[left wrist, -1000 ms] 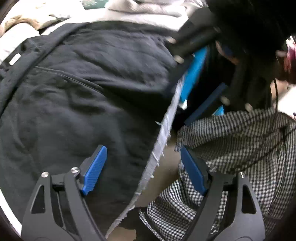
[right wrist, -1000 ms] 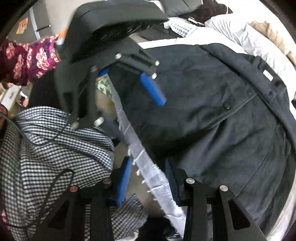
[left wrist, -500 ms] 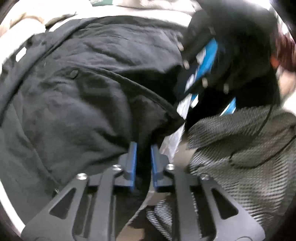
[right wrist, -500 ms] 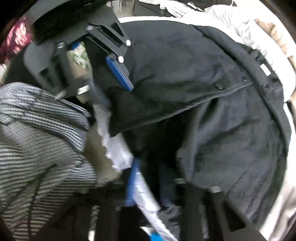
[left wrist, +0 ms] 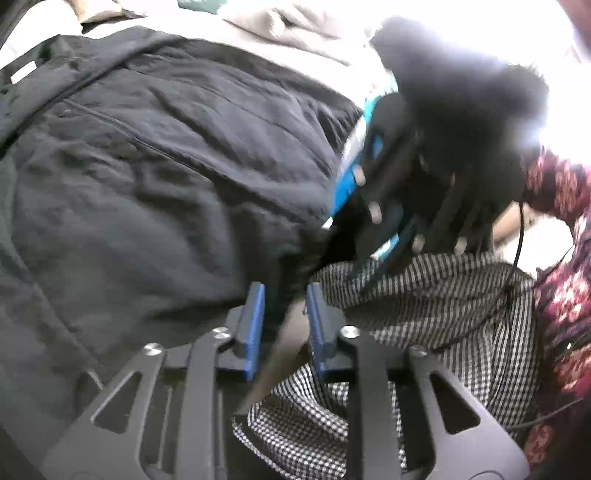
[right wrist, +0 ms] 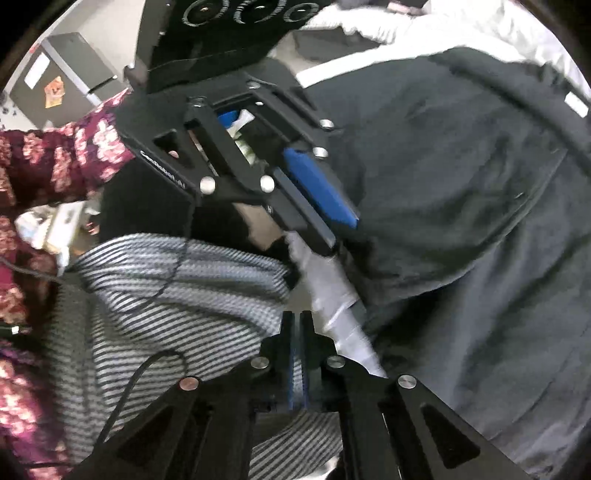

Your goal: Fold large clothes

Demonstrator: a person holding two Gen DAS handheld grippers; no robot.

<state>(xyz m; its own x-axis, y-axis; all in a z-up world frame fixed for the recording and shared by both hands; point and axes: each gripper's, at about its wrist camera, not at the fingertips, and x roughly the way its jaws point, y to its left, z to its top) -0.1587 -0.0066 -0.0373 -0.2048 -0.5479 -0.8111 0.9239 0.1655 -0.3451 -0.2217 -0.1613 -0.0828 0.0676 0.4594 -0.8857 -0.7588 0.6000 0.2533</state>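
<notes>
A large dark navy jacket (left wrist: pixel 155 177) lies spread on a white-covered surface, its hem toward me. It also fills the right of the right wrist view (right wrist: pixel 461 221). My left gripper (left wrist: pixel 284 291) is shut on the jacket's near hem, with dark cloth between its blue pads. My right gripper (right wrist: pixel 297 321) has its jaws pressed together at the table edge beside the hem; what they hold is hidden. The right gripper shows blurred in the left wrist view (left wrist: pixel 373 206), and the left gripper shows in the right wrist view (right wrist: pixel 332 218).
The white table cover edge (right wrist: pixel 332 302) runs between the jacket and the person's checked apron (left wrist: pixel 424 306). A floral sleeve (right wrist: pixel 74 155) is at the left. Pale clothes (left wrist: pixel 280 29) lie beyond the jacket. A grey cabinet (right wrist: pixel 55 92) stands behind.
Both grippers were open around the hem one second ago and have closed. The hem has bunched and lifted, and the right gripper has shifted along the edge.
</notes>
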